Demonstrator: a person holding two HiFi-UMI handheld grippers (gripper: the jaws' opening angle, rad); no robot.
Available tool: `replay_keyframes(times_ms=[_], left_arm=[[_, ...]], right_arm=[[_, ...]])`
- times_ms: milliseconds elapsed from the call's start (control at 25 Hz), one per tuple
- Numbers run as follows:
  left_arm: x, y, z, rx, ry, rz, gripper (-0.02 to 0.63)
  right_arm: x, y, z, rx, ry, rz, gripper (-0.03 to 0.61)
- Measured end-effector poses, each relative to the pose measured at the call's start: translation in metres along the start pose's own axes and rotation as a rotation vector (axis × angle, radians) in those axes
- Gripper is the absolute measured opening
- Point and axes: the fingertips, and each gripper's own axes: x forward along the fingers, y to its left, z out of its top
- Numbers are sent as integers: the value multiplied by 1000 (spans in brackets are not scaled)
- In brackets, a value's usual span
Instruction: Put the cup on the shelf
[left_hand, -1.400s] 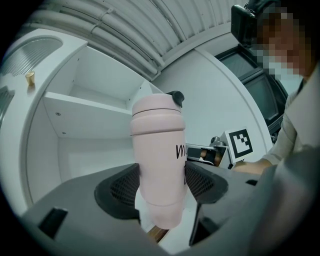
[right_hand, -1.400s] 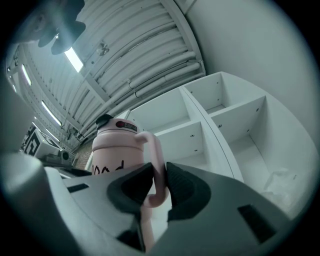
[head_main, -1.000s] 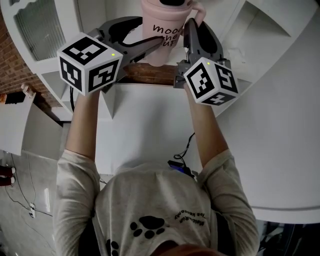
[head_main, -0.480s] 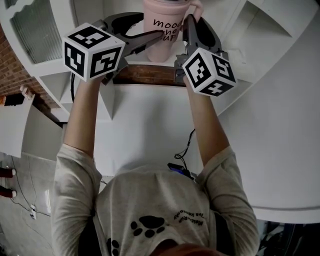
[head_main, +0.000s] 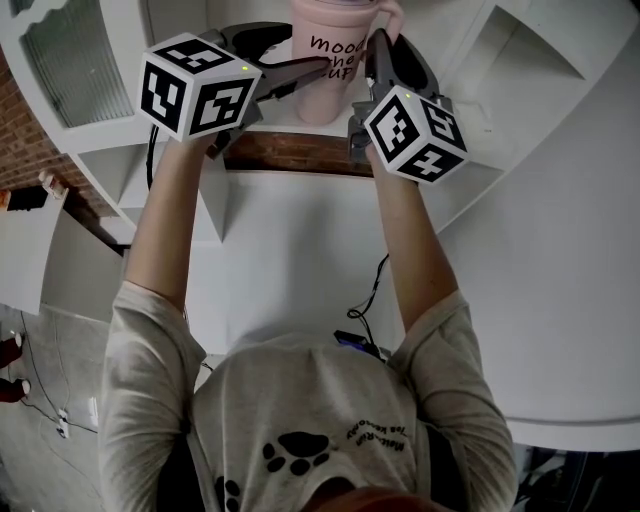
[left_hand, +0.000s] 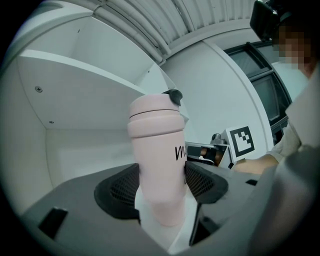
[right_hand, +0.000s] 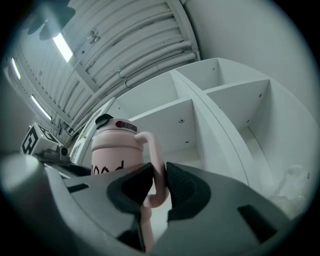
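A tall pink cup (head_main: 330, 55) with black lettering, a lid and a side handle is held up at the white shelf unit (head_main: 100, 130). My left gripper (head_main: 300, 75) is shut on the cup's body (left_hand: 157, 160), its pads (left_hand: 120, 190) pressing both sides. My right gripper (head_main: 378, 55) is shut on the cup's handle (right_hand: 157, 175), which runs between its two pads (right_hand: 182, 187). The cup (right_hand: 112, 150) stands upright in front of an open white compartment (left_hand: 75, 125). The cup's base is hidden behind the jaws.
The shelf unit has several white compartments with dividers (right_hand: 220, 125) to the right. A brown ledge (head_main: 300, 150) lies under the grippers. A brick wall (head_main: 25, 150) is at the left, a white wall (head_main: 560, 250) at the right. A cable (head_main: 372, 295) hangs below.
Both grippers with the cup have moved up and farther away in the head view, toward the shelf. The grips have not changed.
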Motion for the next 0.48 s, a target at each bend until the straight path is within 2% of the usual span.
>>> replay_keyframes(times_ms=[480], left_arm=[[16,18,1,-6,38,7,299]], right_arm=[[22,-14,-10,35,43,-15,89]])
